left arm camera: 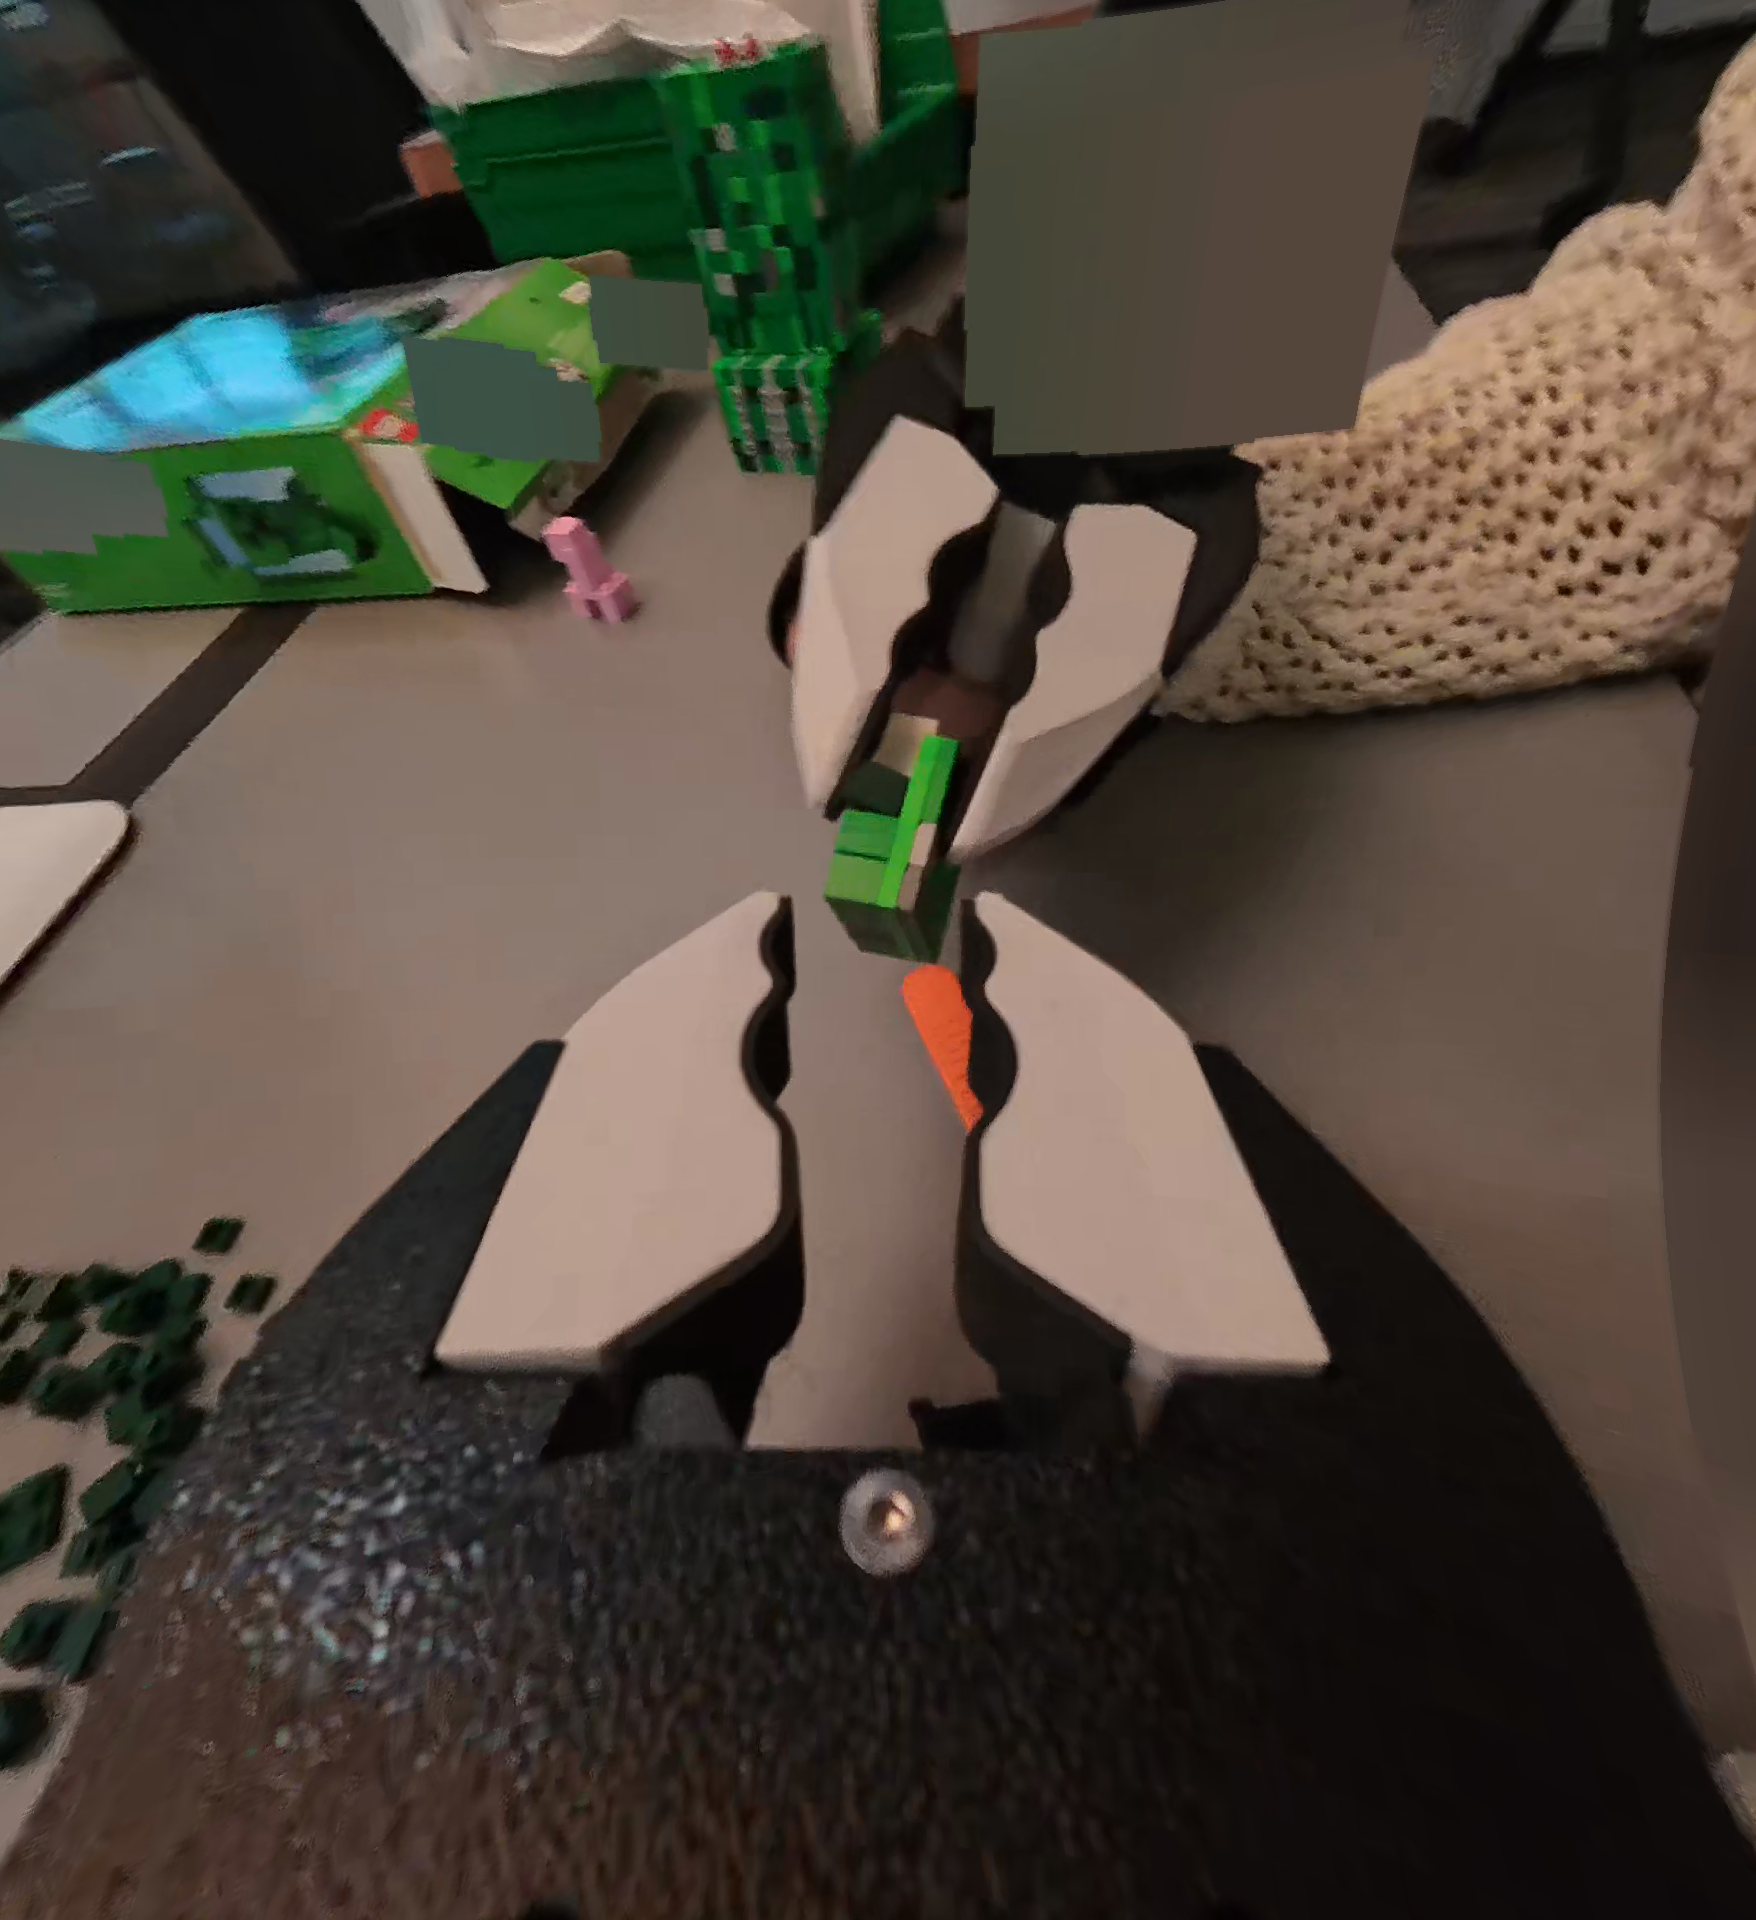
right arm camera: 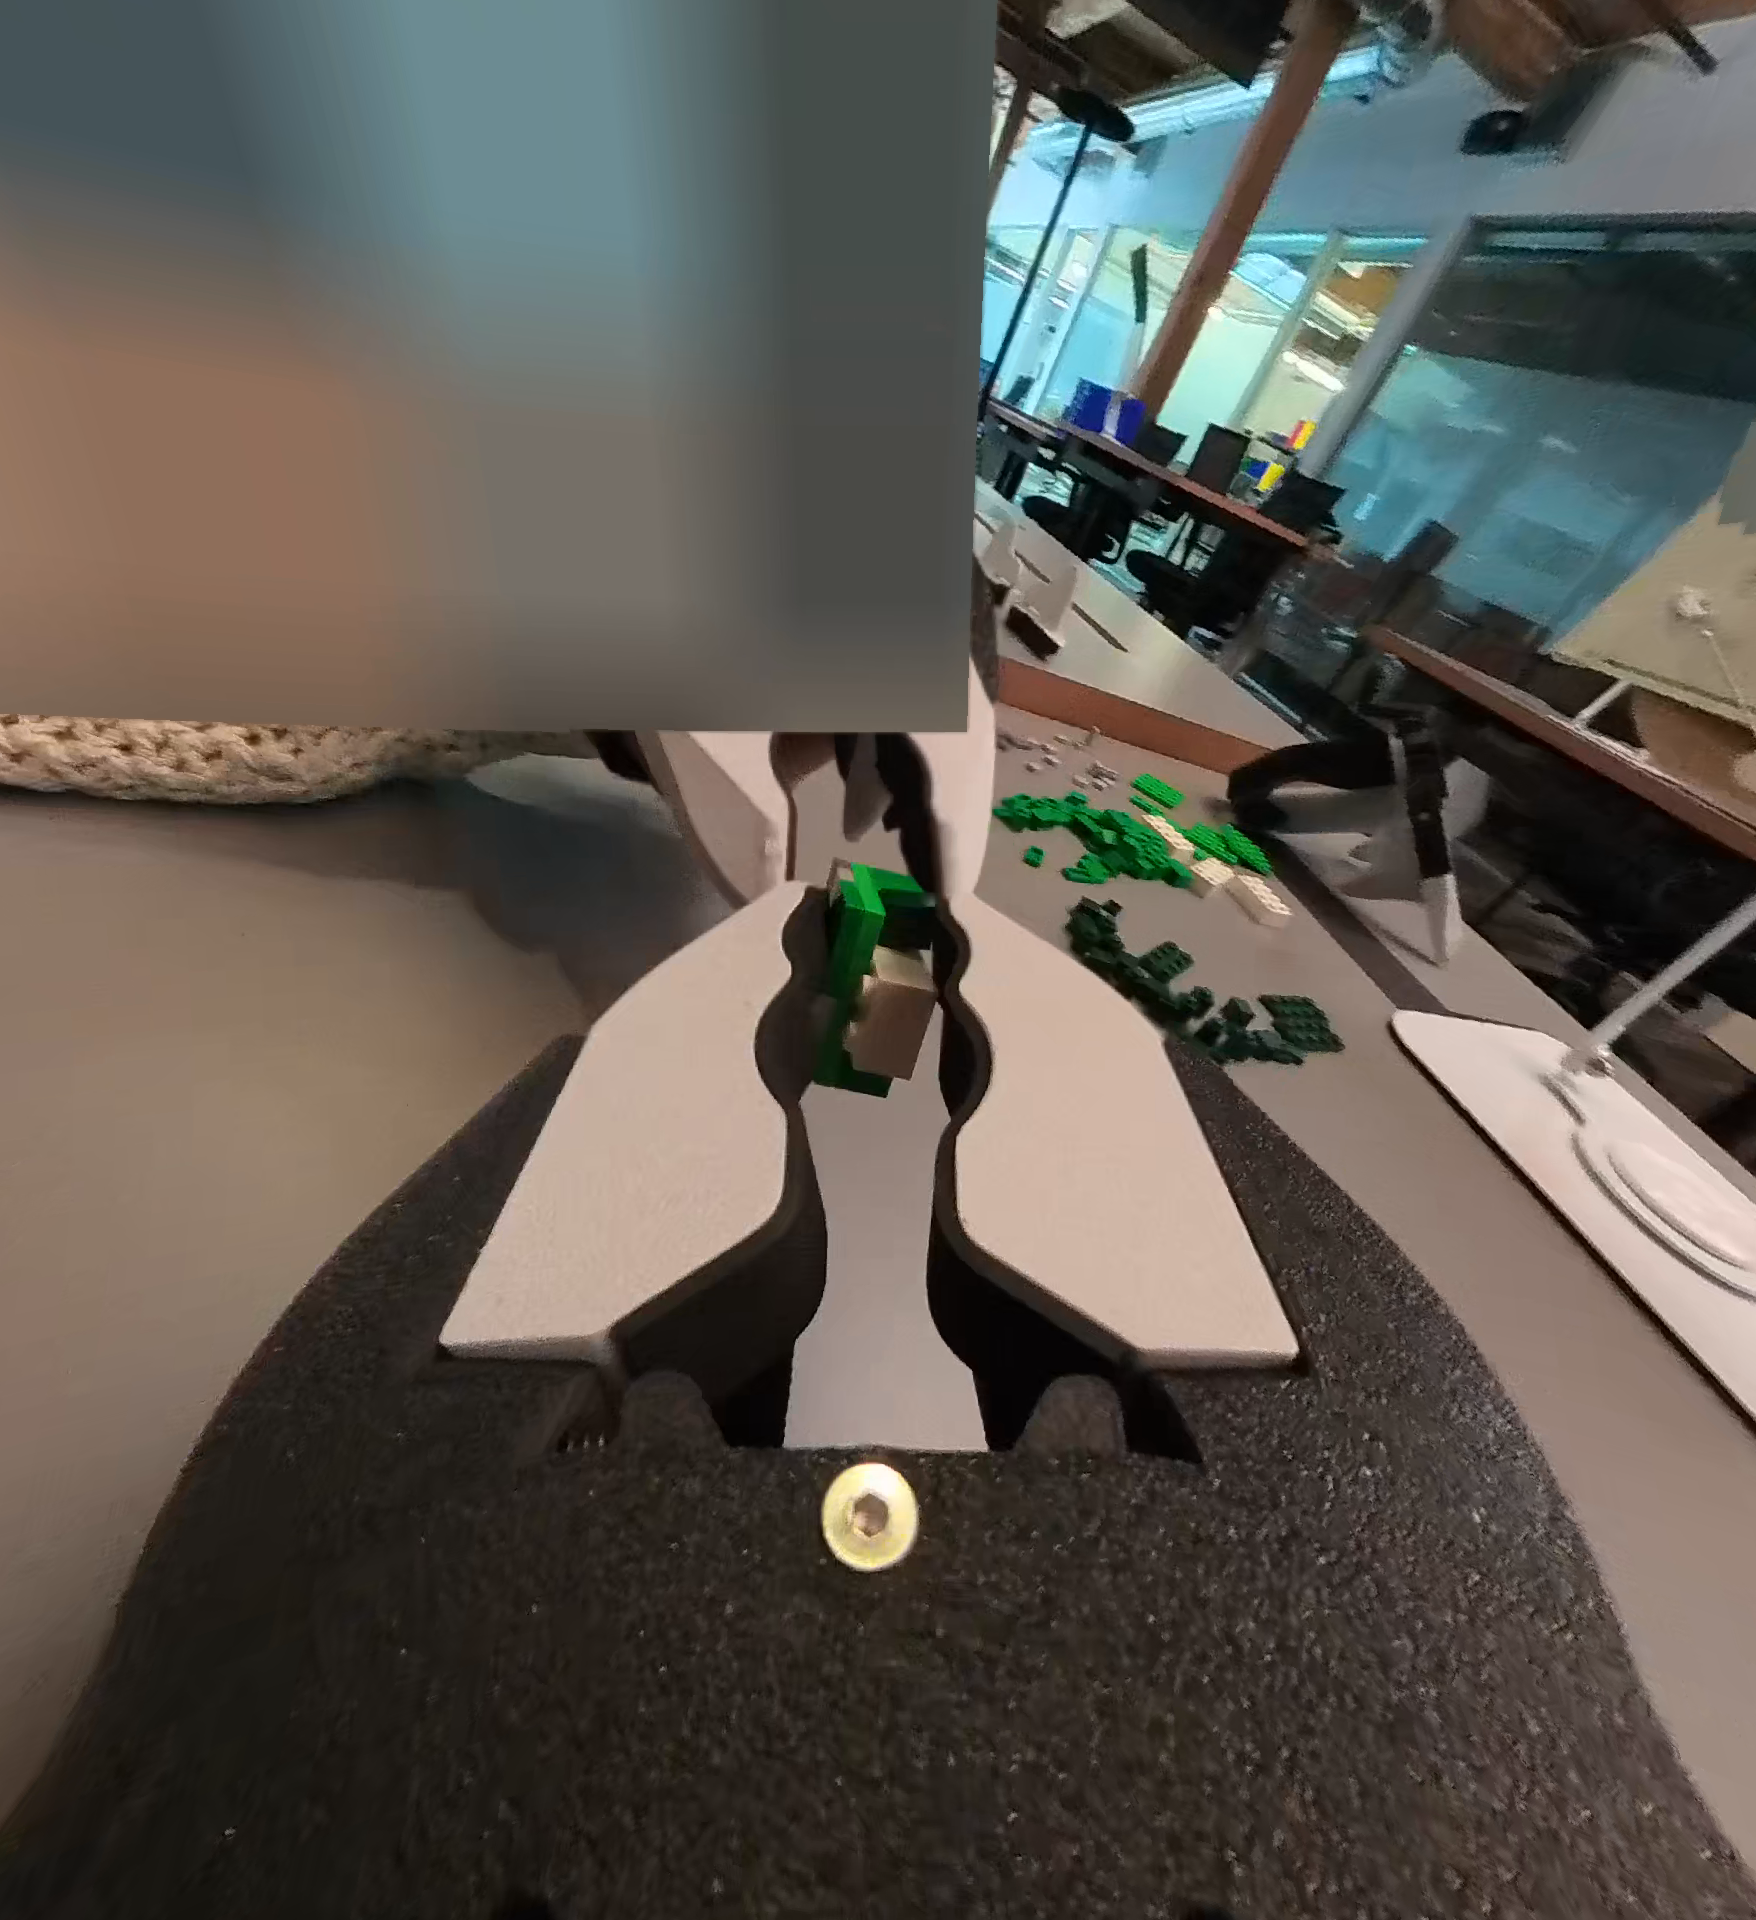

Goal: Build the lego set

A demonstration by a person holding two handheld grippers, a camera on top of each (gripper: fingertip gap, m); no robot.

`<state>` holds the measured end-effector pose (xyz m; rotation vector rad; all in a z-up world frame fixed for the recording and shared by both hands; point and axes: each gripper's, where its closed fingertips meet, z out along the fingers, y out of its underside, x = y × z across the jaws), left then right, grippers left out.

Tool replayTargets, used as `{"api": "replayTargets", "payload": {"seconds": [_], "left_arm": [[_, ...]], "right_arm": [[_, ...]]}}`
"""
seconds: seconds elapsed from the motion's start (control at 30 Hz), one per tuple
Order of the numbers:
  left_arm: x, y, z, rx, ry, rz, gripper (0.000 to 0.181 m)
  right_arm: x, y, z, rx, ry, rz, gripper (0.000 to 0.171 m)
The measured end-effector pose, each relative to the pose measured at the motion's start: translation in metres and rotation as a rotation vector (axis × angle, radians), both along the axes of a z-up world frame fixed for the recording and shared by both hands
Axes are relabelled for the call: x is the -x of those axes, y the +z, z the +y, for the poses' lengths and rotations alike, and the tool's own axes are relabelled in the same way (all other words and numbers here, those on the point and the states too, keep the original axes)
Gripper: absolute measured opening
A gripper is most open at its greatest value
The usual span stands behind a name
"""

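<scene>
Scanning left of the tall green blocky figure (left arm camera: 765, 223): loose dark-green bricks (left arm camera: 74, 1382) unused. Left gripper (left arm camera: 879, 914) released, empty. Right gripper (right arm camera: 869, 935) clenched on small green-and-grey brick assembly (right arm camera: 869, 997), midair below figure. Roughly mid-build.

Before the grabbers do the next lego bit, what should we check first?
1. Right gripper is pinching the green and white lego chunk: ok.
2. Left gripper open and not holding anything: ok.
3. Left gripper lined up with the chunk's free end: ok, the chunk's tip sits just in front of its fingertips.
4. Orange piece lying under the left fingers, out of the way: cannot tell.
5. Spare dark green bricks on the table: ok.
</scene>
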<state>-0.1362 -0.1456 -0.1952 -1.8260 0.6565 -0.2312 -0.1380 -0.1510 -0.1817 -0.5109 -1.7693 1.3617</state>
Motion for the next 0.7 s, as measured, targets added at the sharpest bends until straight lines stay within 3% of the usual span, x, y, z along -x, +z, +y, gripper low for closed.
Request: {"api": "replayTargets", "payload": {"seconds": [0.43, 0.7], "left_arm": [[-0.017, 0.002, -0.004, -0.068, -0.082, 0.118, 0.018], [-0.015, -0.001, -0.002, -0.047, -0.059, 0.120, 0.018]], "right_arm": [[-0.014, 0.003, -0.011, 0.046, 0.150, -0.031, 0.018], [-0.012, 0.000, -0.009, -0.043, 0.103, -0.022, 0.018]]}}
